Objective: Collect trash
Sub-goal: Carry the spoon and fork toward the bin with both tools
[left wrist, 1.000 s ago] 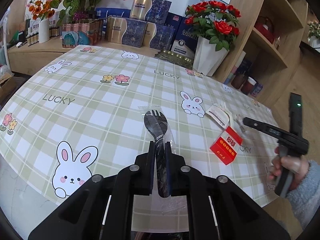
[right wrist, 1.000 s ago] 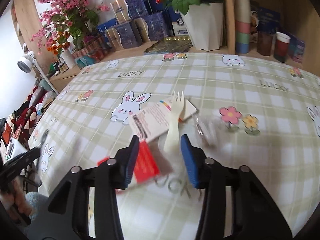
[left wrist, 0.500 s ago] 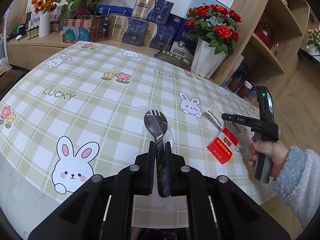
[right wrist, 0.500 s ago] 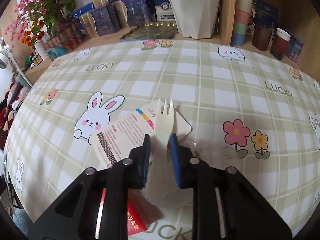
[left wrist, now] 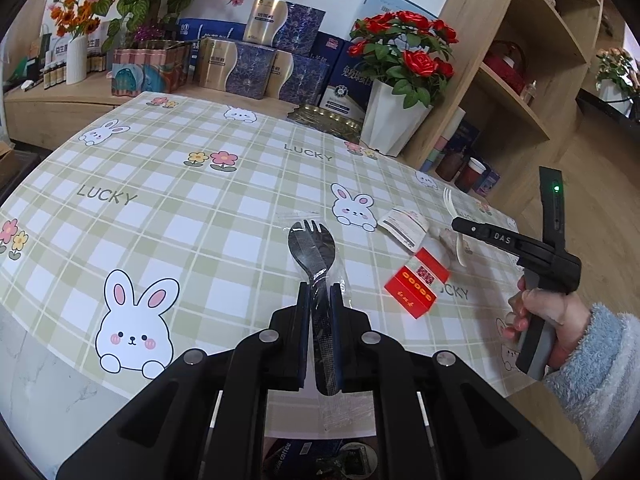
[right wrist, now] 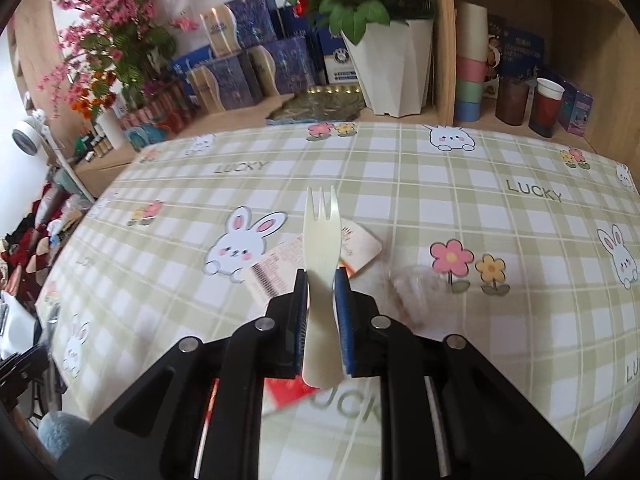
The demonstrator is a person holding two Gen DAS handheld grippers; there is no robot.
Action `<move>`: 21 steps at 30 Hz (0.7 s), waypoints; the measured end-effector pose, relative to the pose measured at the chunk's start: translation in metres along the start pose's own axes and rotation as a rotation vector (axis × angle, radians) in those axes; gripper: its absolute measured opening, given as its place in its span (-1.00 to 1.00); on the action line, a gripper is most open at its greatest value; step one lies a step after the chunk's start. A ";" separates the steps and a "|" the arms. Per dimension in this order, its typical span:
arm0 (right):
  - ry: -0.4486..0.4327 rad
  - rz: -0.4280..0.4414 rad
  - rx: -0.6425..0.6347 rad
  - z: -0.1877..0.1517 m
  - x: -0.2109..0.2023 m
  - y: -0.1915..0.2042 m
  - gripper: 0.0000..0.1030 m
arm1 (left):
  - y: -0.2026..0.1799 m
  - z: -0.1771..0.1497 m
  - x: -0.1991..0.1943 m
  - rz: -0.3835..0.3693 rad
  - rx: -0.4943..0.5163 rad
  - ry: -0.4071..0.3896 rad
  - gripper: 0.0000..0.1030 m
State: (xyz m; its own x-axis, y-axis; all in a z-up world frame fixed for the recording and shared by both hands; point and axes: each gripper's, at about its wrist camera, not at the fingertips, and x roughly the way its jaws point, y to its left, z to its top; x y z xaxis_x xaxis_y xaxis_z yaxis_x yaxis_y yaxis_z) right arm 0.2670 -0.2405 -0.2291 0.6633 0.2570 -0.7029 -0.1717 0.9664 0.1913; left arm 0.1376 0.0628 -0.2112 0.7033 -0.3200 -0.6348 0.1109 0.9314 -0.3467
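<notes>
While the cream plastic fork (right wrist: 321, 240) is clamped by its handle between the blue pads of the right gripper (right wrist: 321, 280), its tines are pointed forward past the fingertips and it is held clear of the table (right wrist: 460, 184). The jaws of this gripper are closed tight on the handle. Below and behind the fork, a white printed label (right wrist: 280, 264) and a crumpled clear wrapper (right wrist: 416, 280) are seen lying on the checked cloth, and a red packet (left wrist: 416, 284) is seen just beside them.

A black spork in a clear plastic sleeve (left wrist: 314, 248) is gripped by the left gripper (left wrist: 320, 296), whose jaws are likewise closed on the handle; the bowl and tines are projected ahead of the fingertips, and the loose end of the sleeve is left hanging beneath the fingers, above the near edge of the table.

In the left wrist view, the right gripper is shown held by a hand (left wrist: 544, 316) in a fluffy pale blue sleeve (left wrist: 600, 364). At the far side of the table, a white pot of red roses (left wrist: 396, 120) and stacked boxes (left wrist: 256, 64) are seen.
</notes>
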 end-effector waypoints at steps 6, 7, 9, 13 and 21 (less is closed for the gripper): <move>-0.038 0.033 -0.032 -0.030 -0.044 0.013 -0.66 | -0.014 -0.008 -0.010 -0.017 0.041 0.015 -0.81; -0.043 0.037 -0.031 -0.035 -0.051 0.015 -0.66 | -0.017 -0.010 -0.012 -0.019 0.051 0.017 -0.81; -0.054 0.045 -0.024 -0.048 -0.066 0.016 -0.66 | -0.021 -0.013 -0.017 -0.024 0.064 0.020 -0.81; -0.072 0.064 0.018 -0.076 -0.094 0.020 -0.66 | -0.028 -0.022 -0.027 -0.035 0.078 0.031 -0.81; -0.087 0.087 0.059 -0.131 -0.135 0.026 -0.66 | -0.046 -0.044 -0.048 -0.055 0.136 0.041 -0.81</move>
State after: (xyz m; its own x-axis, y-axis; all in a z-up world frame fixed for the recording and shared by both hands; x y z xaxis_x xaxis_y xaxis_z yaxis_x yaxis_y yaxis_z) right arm 0.0774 -0.2493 -0.2193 0.7087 0.3356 -0.6206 -0.1899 0.9379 0.2902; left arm 0.0674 0.0274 -0.1953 0.6643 -0.3756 -0.6462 0.2444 0.9262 -0.2871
